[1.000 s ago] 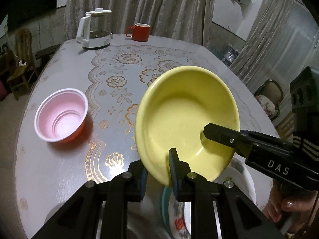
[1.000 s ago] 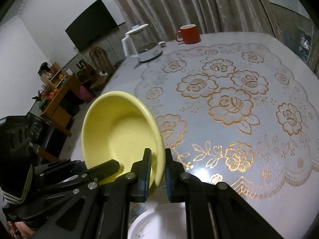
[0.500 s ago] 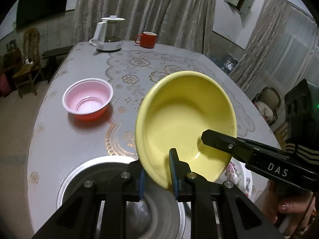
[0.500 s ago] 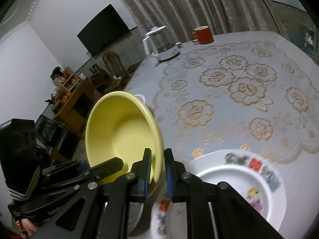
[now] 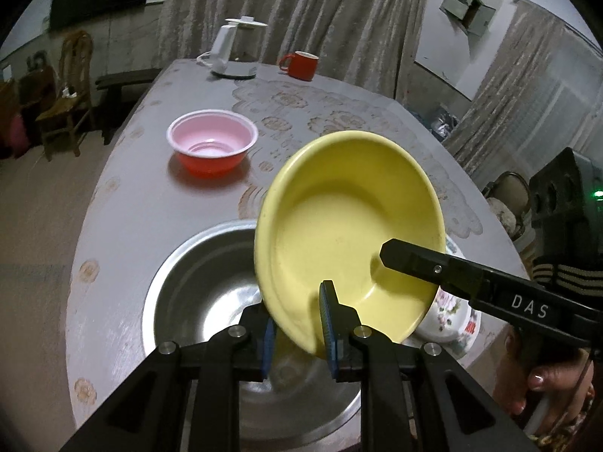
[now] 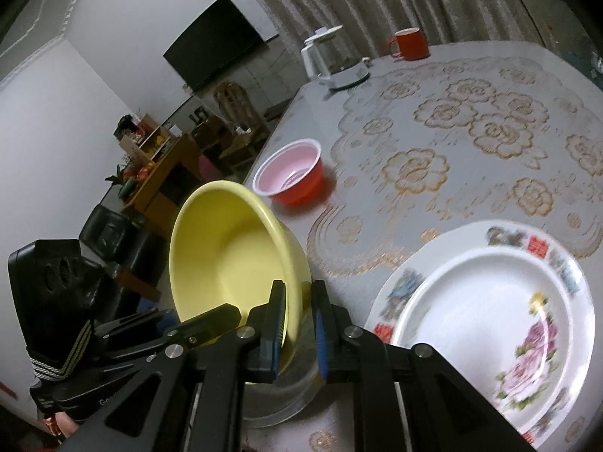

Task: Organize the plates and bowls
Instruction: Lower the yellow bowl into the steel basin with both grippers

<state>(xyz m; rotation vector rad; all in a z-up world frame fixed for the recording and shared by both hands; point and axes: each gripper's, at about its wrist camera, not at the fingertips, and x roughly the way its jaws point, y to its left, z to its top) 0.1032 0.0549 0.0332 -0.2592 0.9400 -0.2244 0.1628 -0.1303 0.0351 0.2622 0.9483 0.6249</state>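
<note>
Both grippers hold the yellow bowl [image 5: 350, 222] by its rim, tilted, above the steel bowl [image 5: 196, 275]. My left gripper [image 5: 297, 324] is shut on its near rim. My right gripper [image 6: 297, 320] is shut on the other side of the yellow bowl [image 6: 230, 260], and its finger shows inside the bowl in the left wrist view. The steel bowl's wall [image 6: 286, 399] shows under the right gripper. A red bowl with a pink inside [image 5: 213, 145] stands farther back, and also shows in the right wrist view [image 6: 292, 175]. Flowered white plates [image 6: 490, 320] lie stacked to the right.
A white kettle [image 5: 237, 51] and a red mug [image 5: 301, 64] stand at the table's far end. The table [image 5: 124, 203] has a gold-flowered cloth. Its left edge drops off near the steel bowl. Chairs and a cabinet stand beyond.
Both grippers have pulled back and to the left with the yellow bowl. The steel bowl and the plates have come into view beneath it. The grips are unchanged.
</note>
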